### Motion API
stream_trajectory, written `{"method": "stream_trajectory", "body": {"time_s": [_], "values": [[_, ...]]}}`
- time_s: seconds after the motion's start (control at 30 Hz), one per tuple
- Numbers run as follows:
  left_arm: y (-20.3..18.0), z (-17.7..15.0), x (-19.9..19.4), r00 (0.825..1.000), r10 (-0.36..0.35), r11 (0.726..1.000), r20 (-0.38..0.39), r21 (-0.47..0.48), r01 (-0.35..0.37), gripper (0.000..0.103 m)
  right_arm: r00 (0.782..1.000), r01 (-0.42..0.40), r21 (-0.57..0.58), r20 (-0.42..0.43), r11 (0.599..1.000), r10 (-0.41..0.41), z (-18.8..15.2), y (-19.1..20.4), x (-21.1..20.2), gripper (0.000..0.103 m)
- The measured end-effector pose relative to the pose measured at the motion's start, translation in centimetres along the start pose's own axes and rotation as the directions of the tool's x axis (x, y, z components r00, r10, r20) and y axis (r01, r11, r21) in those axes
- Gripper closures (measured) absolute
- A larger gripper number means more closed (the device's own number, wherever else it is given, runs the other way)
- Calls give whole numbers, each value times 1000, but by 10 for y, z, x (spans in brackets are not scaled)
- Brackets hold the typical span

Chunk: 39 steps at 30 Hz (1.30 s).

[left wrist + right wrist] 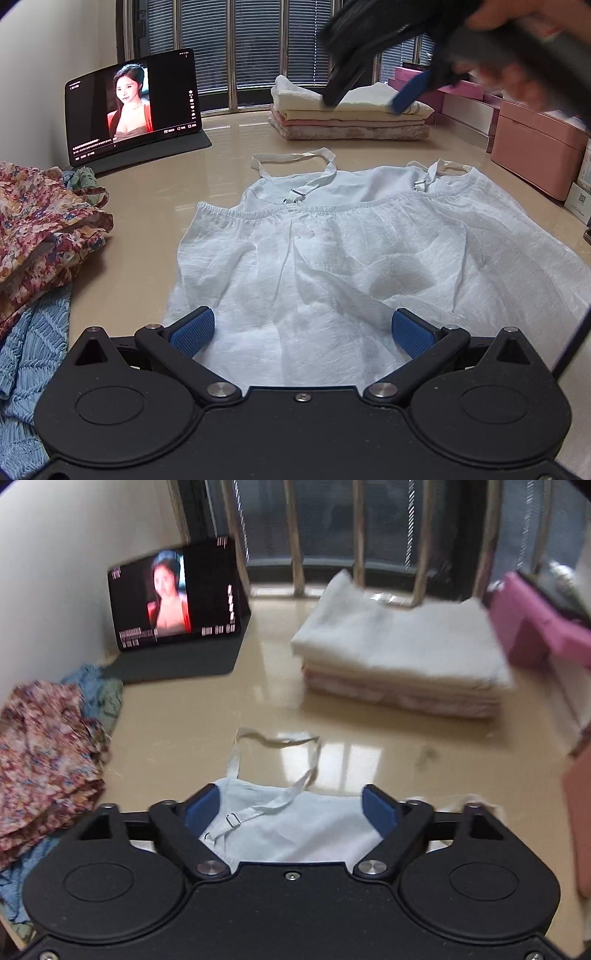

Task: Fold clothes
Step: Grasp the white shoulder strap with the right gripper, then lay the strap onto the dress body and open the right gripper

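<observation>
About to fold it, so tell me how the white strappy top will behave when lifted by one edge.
The white top is probably floppy: thin, crinkled fabric lying wrinkled on the table. It likely weighs little and will drape. Its loose straps may dangle or snag.

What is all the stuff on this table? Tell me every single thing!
white strappy top: one, white, spread flat in the middle of the table
folded stack: one pile, cream and pink, at the back by the window
floral garment: one, red flowery, heaped at the left edge
blue knit: one, light blue, under the floral heap
tablet: one, black, screen lit, propped at back left
boxes: several, pink, along the right side
table: one, shiny beige
left gripper: black, blue pads, open above the top's hem
right gripper: black, blue pads, open over the straps
</observation>
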<state>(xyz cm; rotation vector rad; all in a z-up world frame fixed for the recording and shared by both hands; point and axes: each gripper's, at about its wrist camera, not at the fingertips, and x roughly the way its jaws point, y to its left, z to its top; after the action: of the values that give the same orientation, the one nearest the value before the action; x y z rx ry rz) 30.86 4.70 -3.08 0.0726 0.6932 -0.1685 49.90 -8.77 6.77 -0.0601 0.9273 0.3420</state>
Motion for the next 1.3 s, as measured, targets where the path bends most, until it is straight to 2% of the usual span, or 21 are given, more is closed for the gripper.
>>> {"method": "stream_trajectory", "body": {"time_s": [0.17, 0.27, 0.37, 0.47, 0.53, 0.6, 0.63, 0.7, 0.83, 1.03, 1.13, 1.17, 1.23, 1.3], "values": [[1, 0, 0, 1000, 0, 1000, 0, 0, 0, 0, 997, 49, -8, -53, 999, -49, 8, 6, 46, 38], [1, 0, 0, 1000, 0, 1000, 0, 0, 0, 0, 995, 75, 44, -71, 996, -71, 10, -1, 68, 46], [1, 0, 0, 1000, 0, 1000, 0, 0, 0, 0, 994, 92, 72, -73, 993, -87, 11, -5, 84, 58], [1, 0, 0, 1000, -1, 1000, 0, 0, 1, 0, 991, 120, 41, -63, 992, -117, 9, -3, 92, 79], [1, 0, 0, 1000, -1, 1000, 0, 0, 1, 0, 990, 128, 28, -65, 991, -126, 7, -2, 94, 85], [1, 0, 0, 1000, -1, 1000, 1, -1, 1, 0, 991, 115, 17, -73, 993, -113, 7, 0, 92, 100], [1, 0, 0, 1000, -1, 1000, 1, -1, 1, 0, 991, 107, 11, -78, 994, -106, 7, 1, 90, 101], [1, 0, 0, 1000, 0, 1000, 1, -2, 0, 0, 996, 84, 15, -37, 996, -83, 7, 2, 79, 102], [2, 0, 0, 1000, 4, 1000, 1, -6, -4, 0, 998, -43, 35, 45, 998, 41, 4, -2, 43, 103], [2, 0, 0, 1000, 6, 1000, 1, -6, -6, 0, 975, -207, -111, 64, 972, 215, -26, 8, -22, 103], [2, 0, 0, 1000, 8, 1000, 1, -6, -8, 0, 961, -268, -175, 16, 947, 275, -48, 17, -45, 103], [2, 1, 0, 1000, 9, 1000, 1, -7, -9, 0, 957, -287, -193, -7, 938, 291, -55, 21, -50, 100], [2, 1, 0, 1000, 12, 1000, 0, -9, -12, 0, 944, -330, -217, -90, 919, 317, -71, 27, -50, 98], [2, 1, 0, 1000, 15, 1000, 0, -11, -15, 0, 940, -335, -206, -143, 919, 311, -84, 30, -46, 78]]}}
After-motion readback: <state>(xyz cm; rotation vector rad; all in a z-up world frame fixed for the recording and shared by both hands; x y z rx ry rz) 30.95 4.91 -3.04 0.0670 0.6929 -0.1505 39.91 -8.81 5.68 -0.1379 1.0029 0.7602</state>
